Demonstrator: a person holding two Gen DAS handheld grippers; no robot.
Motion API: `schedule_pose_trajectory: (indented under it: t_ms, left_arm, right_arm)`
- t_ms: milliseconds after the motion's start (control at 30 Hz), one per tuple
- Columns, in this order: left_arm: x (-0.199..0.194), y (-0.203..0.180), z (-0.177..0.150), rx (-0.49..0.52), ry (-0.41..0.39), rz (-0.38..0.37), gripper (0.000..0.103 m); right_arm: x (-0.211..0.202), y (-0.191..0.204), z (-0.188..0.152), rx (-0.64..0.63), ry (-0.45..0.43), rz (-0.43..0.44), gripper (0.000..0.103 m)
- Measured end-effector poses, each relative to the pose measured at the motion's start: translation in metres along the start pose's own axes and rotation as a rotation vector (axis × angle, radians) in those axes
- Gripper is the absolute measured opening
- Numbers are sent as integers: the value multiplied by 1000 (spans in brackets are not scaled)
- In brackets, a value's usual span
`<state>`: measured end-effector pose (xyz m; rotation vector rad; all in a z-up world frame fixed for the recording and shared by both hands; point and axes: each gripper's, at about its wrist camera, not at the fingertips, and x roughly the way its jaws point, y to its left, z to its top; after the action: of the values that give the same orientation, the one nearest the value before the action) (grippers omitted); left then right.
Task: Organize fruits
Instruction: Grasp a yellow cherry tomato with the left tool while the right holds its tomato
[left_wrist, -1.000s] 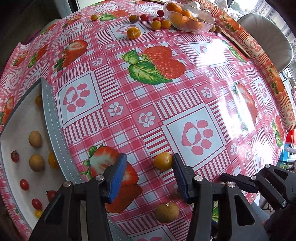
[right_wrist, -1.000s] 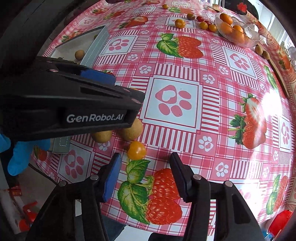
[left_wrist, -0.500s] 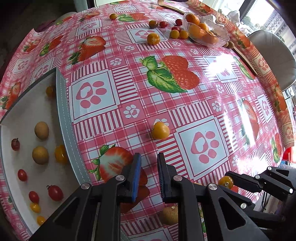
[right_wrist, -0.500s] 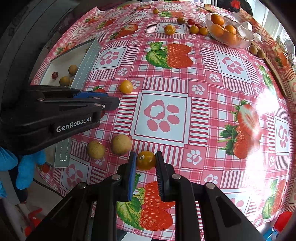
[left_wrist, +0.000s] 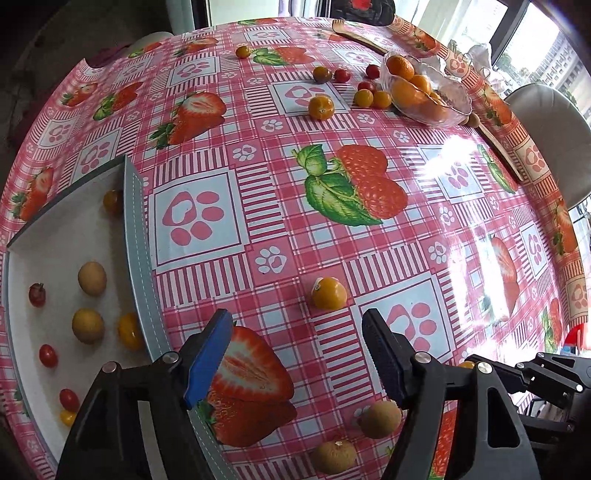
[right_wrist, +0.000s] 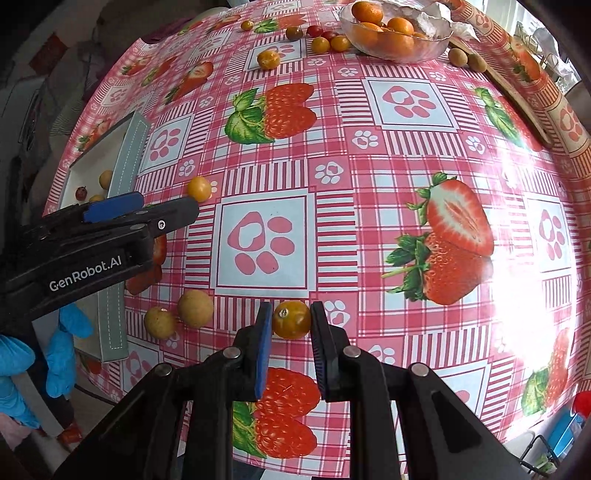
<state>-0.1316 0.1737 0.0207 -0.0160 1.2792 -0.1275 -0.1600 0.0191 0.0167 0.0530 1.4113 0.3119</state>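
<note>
The tabletop (left_wrist: 258, 155) is big, w/ a pink strawberry cloth on it. On its left side sits a white tray (left_wrist: 136, 236) w/ small fruits in it already, red, yellow & brown ones. Far off at the back is a glass bowl (right_wrist: 424, 51) of oranges, w/ more loose little fruits near it. The left claw (left_wrist: 297, 354) is opening wide & has nothing in it; a yellow tomato (left_wrist: 328, 293) lies on the cloth just past its tips, not touched. The right claw (right_wrist: 290, 343) is squeezed shut on an orange tomato (right_wrist: 291, 319), pads pressing both sides. Two brown round fruits (right_wrist: 195, 308) sit just left of it. Step now, I think: right claw has picked its tomato & needs to carry it over to the tray & let go gently so it doesn't roll out. Left claw next needs to drop over the yellow tomato & close on it.
</note>
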Motion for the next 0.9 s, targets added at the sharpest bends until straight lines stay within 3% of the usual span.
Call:
schedule_pose_trajectory:
  t_ms: [233, 400, 467, 900]
  left_arm:
    - [17, -12, 9, -7, 6, 18, 72]
    - [18, -17, 14, 13, -14, 65, 45]
    - [17, -17, 16, 15, -19, 46, 23]
    - [-8, 0, 7, -36, -31, -37, 23]
  right_arm:
    - [-2, -6, -2, 16, 5, -4, 22]
    - [-1, -12, -1, 40, 14, -6, 22]
    - [0, -14, 0, 52, 20, -8, 22]
    - [-3, -15, 19, 52, 20, -6, 22]
